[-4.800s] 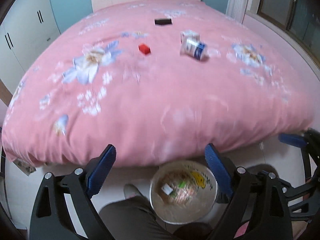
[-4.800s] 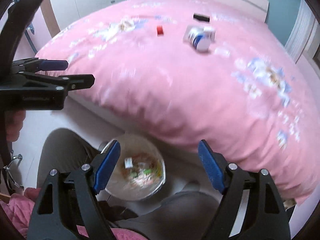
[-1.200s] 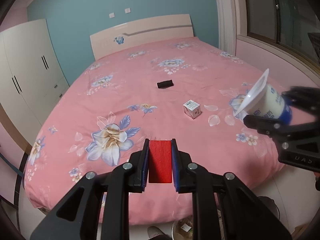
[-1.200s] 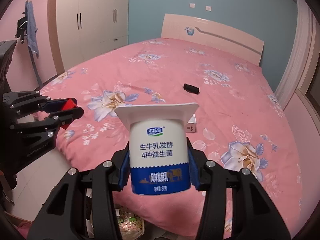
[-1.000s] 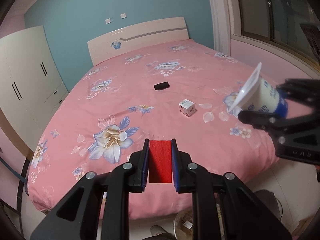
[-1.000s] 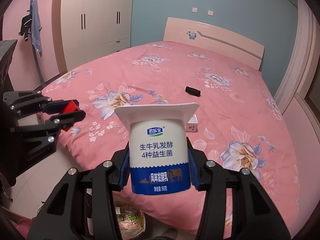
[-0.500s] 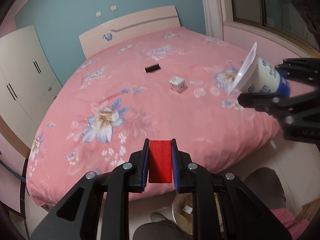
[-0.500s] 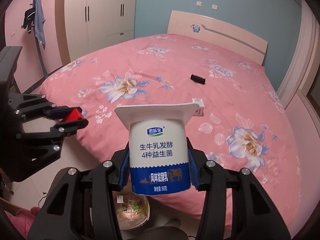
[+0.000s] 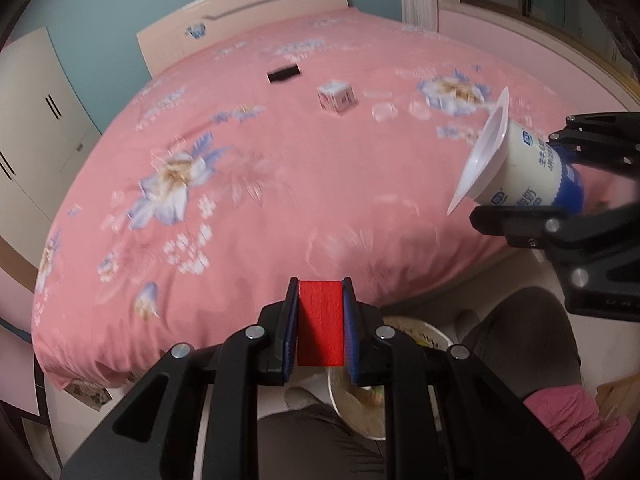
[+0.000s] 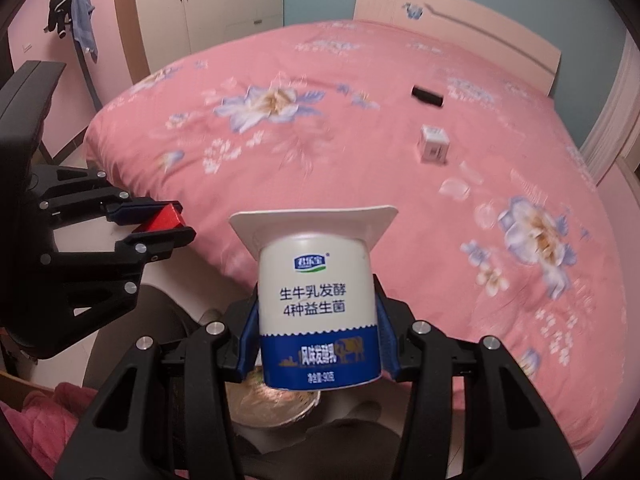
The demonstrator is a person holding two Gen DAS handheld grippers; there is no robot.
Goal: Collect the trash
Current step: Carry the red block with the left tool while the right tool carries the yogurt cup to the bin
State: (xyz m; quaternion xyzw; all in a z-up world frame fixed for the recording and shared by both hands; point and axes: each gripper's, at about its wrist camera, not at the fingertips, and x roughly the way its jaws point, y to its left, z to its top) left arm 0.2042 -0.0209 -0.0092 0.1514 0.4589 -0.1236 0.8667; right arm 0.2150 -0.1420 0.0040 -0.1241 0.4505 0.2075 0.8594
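Note:
My left gripper [image 9: 320, 334] is shut on a small red block [image 9: 321, 330], held above the bed's near edge; the block also shows in the right wrist view [image 10: 162, 218]. My right gripper [image 10: 318, 340] is shut on a white and blue yogurt cup [image 10: 318, 304], rim forward; the cup shows at the right of the left wrist view [image 9: 520, 168]. A bin lined with a clear bag [image 9: 348, 400] holding trash stands on the floor below both grippers, partly hidden; its rim shows under the cup [image 10: 276, 410]. A small white carton [image 9: 335, 97] and a black object [image 9: 283, 73] lie on the pink bed [image 9: 260, 184].
The person's legs [image 9: 520, 332] in grey trousers flank the bin. White wardrobes [image 10: 208, 0] stand left of the bed, a window sill [image 9: 540, 48] at the right. A black chair [image 10: 28, 88] stands at the far left of the right wrist view.
Both grippers have drawn back from over the bed and tilted downward towards the floor, each still holding its item. The bin has come into closer view below them.

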